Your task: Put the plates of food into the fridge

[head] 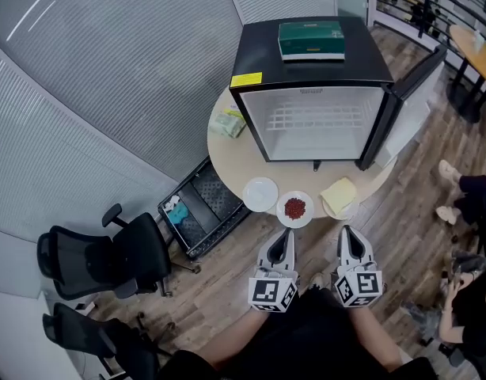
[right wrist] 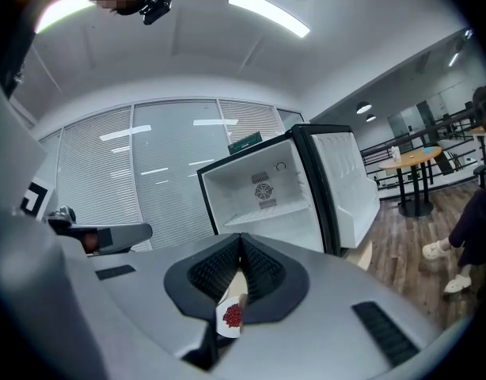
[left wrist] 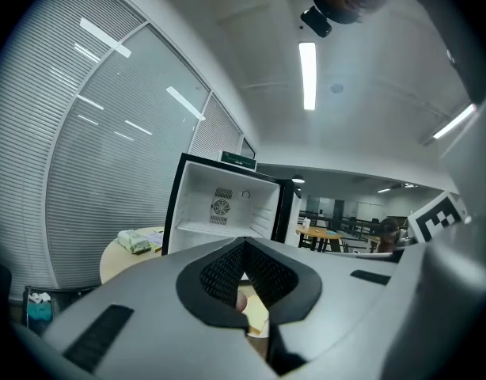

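Observation:
Three plates stand in a row at the near edge of the round table (head: 219, 145). The left is a plain white plate (head: 260, 194), the middle a plate of red food (head: 294, 208), the right a plate of yellow food (head: 339, 196). Behind them the black mini fridge (head: 314, 93) stands with its door (head: 405, 105) swung open to the right and its white inside bare. My left gripper (head: 285, 233) is shut and empty, just short of the red plate. My right gripper (head: 345, 231) is also shut and empty, just short of the yellow plate. The fridge (left wrist: 227, 208) shows ahead of the left gripper (left wrist: 244, 245). The red food (right wrist: 232, 315) shows below the right gripper (right wrist: 241, 245).
A green box (head: 311, 39) lies on the fridge top and a packet (head: 227, 123) on the table at its left. A black cart (head: 202, 208) and office chairs (head: 100, 260) stand left of the table. A seated person (head: 472, 204) is at the right.

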`<state>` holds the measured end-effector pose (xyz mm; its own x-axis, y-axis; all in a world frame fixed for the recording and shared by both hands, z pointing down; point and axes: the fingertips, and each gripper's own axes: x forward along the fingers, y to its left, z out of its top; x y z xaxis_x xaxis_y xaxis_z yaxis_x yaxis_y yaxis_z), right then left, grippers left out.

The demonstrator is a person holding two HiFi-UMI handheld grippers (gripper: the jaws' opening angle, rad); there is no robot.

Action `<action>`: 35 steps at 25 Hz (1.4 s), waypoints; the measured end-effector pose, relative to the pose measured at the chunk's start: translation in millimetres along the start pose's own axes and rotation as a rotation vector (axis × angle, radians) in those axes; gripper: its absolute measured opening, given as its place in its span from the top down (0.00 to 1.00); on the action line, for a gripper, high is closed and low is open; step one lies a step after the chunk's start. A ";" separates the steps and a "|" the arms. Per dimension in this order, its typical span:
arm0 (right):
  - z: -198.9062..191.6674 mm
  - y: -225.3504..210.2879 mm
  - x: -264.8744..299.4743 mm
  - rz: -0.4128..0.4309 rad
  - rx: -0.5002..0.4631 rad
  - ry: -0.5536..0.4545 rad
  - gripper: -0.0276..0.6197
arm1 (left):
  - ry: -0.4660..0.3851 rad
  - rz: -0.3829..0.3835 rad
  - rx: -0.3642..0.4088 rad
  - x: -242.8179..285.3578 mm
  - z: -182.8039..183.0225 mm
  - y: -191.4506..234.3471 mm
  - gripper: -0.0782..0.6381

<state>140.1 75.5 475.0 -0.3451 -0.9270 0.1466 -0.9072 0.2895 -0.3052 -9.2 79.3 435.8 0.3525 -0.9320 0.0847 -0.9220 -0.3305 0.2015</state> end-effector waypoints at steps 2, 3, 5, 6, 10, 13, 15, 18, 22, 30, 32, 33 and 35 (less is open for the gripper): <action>-7.0 -6.5 3.4 -0.010 0.016 0.016 0.95 | 0.002 -0.004 -0.003 8.4 -1.9 1.4 0.88; -11.0 -11.5 6.6 -0.018 0.028 0.022 0.95 | 0.001 -0.008 -0.005 13.8 -2.6 2.5 0.88; -20.5 -23.7 15.0 -0.042 0.055 0.033 0.95 | 0.001 -0.020 -0.004 25.3 -4.5 5.1 0.88; -25.4 -30.1 20.5 -0.055 0.066 0.038 0.95 | 0.003 -0.029 -0.003 31.9 -6.0 6.9 0.88; -42.8 -47.8 45.0 -0.108 0.066 0.070 0.95 | 0.022 -0.074 0.002 62.0 -11.5 16.1 0.88; -48.6 -55.1 65.5 -0.130 0.053 0.087 0.95 | 0.030 -0.098 0.000 86.2 -11.0 24.6 0.88; -52.1 -59.9 79.5 -0.146 0.054 0.096 0.95 | 0.037 -0.108 -0.010 102.6 -10.5 31.7 0.88; -63.0 -69.6 91.0 -0.177 0.088 0.123 0.95 | 0.050 -0.127 -0.017 119.7 -14.0 37.6 0.88; -97.7 -93.7 101.2 -0.220 0.187 0.214 0.95 | 0.077 -0.149 -0.022 140.4 -27.2 38.8 0.88; -158.4 -141.4 105.3 -0.318 0.304 0.306 0.95 | 0.148 -0.158 -0.055 164.1 -64.2 38.2 0.88; -168.8 -150.3 105.4 -0.329 0.369 0.302 0.94 | 0.160 -0.158 -0.063 169.6 -70.2 39.4 0.88; -174.0 -154.0 104.3 -0.335 0.397 0.300 0.94 | 0.165 -0.159 -0.065 171.6 -72.4 39.8 0.88; -185.3 -161.3 100.8 -0.352 0.443 0.303 0.93 | 0.175 -0.162 -0.065 175.2 -76.5 39.7 0.88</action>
<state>207.1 -20.5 713.4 -0.1564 -0.8216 0.5481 -0.8156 -0.2056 -0.5409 28.2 -85.6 533.2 0.5224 -0.8257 0.2126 -0.8410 -0.4579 0.2881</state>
